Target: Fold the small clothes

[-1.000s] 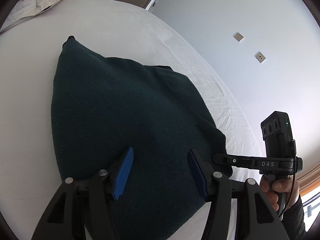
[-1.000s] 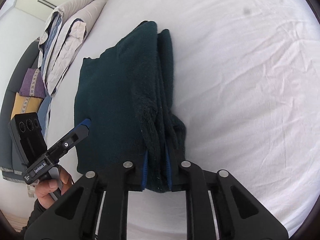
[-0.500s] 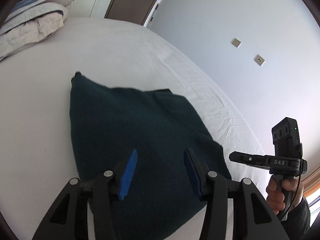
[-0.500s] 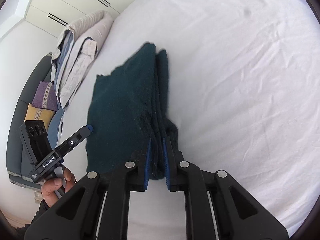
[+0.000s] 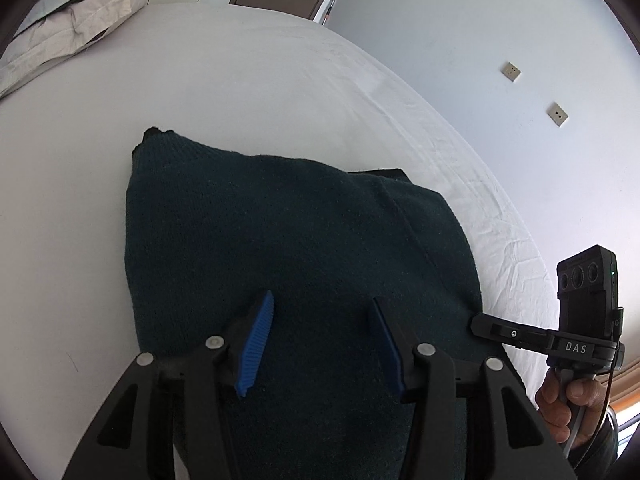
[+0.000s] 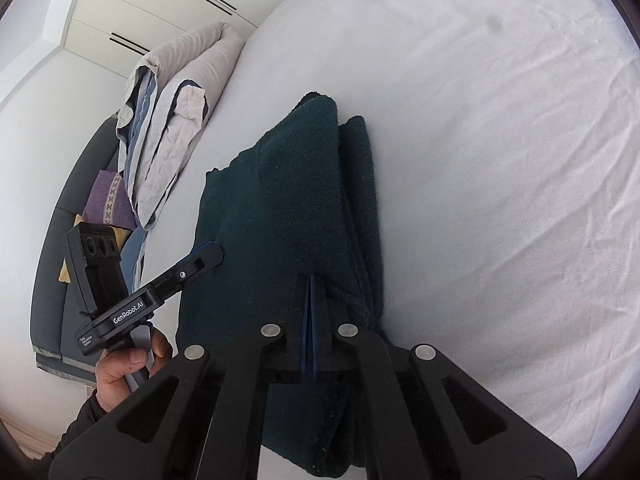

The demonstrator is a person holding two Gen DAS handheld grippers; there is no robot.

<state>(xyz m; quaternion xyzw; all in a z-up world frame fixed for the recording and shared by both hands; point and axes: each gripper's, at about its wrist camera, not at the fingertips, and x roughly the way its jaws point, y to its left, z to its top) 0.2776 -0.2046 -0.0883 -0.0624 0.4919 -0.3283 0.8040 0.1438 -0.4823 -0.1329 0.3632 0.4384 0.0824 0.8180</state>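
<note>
Nearest, right gripper (image 6: 311, 334) with pads pressed together, just closing, no cloth plainly pinched. Left gripper (image 5: 320, 344) half open above the dark green garment (image 5: 288, 248), clamping nothing. Garment folded into a thick stack on the white bed (image 5: 248, 92). Likely final tidying or release; next, probably lifting clear without dragging layers. Beyond, folded bedding (image 6: 176, 120).

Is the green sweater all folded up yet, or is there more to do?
Nearly. The sweater already lies on the bed as a neat stack of layers. The right tongs have just closed flat; whether they pinch any fabric I cannot tell. The left tongs hang open above it, holding nothing. What is left looks small: maybe one last fold or tidying, then letting go.
</note>
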